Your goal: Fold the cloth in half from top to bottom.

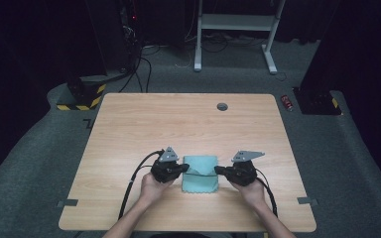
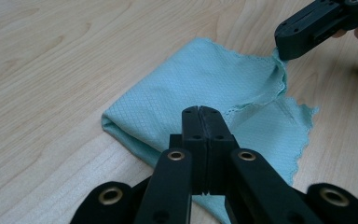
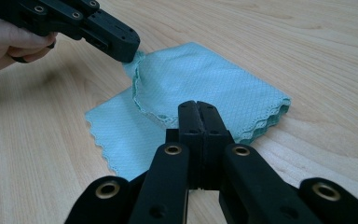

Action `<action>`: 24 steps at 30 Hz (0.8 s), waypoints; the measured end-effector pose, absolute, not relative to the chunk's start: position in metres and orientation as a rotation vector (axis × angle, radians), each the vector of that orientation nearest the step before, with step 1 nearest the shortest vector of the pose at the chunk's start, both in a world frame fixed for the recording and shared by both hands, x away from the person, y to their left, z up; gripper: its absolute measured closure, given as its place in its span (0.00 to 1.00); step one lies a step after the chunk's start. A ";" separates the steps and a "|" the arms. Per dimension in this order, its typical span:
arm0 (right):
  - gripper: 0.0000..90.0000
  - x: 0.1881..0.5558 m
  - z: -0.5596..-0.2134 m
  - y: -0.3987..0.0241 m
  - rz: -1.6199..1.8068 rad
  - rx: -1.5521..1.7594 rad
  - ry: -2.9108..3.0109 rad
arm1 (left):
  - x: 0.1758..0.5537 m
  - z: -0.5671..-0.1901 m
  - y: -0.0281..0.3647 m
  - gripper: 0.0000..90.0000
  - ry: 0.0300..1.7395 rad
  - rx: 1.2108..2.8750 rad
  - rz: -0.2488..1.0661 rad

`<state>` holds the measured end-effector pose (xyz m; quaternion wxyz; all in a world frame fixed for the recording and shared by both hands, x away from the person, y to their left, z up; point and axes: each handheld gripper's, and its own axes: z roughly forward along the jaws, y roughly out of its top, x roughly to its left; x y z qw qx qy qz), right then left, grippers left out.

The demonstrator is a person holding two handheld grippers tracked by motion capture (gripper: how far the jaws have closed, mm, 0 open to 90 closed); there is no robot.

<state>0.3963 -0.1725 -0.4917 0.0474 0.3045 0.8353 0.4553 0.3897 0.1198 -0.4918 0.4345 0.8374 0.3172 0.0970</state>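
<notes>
The turquoise cloth (image 1: 200, 174) lies folded on the near half of the wooden table (image 1: 178, 124), between the two grippers, its slightly longer side running away from the person and its short sides facing them and the far edge. It is a thin fabric with a fine diamond weave and a scalloped, wavy hem; in the right gripper view the stacked hems of several layers show along one side (image 3: 265, 119), and the top layer is pulled up into a shallow curved fold across the middle, leaving a single lower layer bare toward the person. The left gripper (image 1: 182, 167) comes in from the cloth's left side and the right gripper (image 1: 219, 170) from its right side, each held in a hand; both pairs of jaws are pressed together, and each nips the raised edge of the top layer at its own side, as the other gripper's camera shows: the left tip pinching a gathered bit of cloth (image 3: 121, 46), the right tip doing the same (image 2: 286, 49). The table is pale wood grain with a round grey cable port (image 1: 222, 106) near its far edge. It stands on grey carpet in a dim room, with a white frame (image 1: 235, 29) behind, black and yellow striped blocks (image 1: 82, 96) at the far left, and cables on the floor.
</notes>
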 end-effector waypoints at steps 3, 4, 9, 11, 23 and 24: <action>1.00 0.394 -0.492 -0.172 1.378 0.921 2.547 | 0.388 -0.494 0.120 0.99 0.792 2.081 0.239; 1.00 0.393 -0.493 -0.171 1.377 0.918 2.547 | 0.388 -0.494 0.121 0.99 0.791 2.080 0.236; 1.00 0.391 -0.496 -0.171 1.370 0.914 2.556 | 0.386 -0.497 0.123 0.99 0.798 2.069 0.223; 1.00 0.390 -0.497 -0.170 1.365 0.910 2.561 | 0.384 -0.498 0.123 0.99 0.804 2.065 0.222; 1.00 0.383 -0.505 -0.165 1.329 0.887 2.598 | 0.381 -0.509 0.125 0.99 0.818 2.078 0.209; 1.00 0.383 -0.505 -0.165 1.325 0.885 2.599 | 0.380 -0.509 0.125 0.99 0.818 2.077 0.207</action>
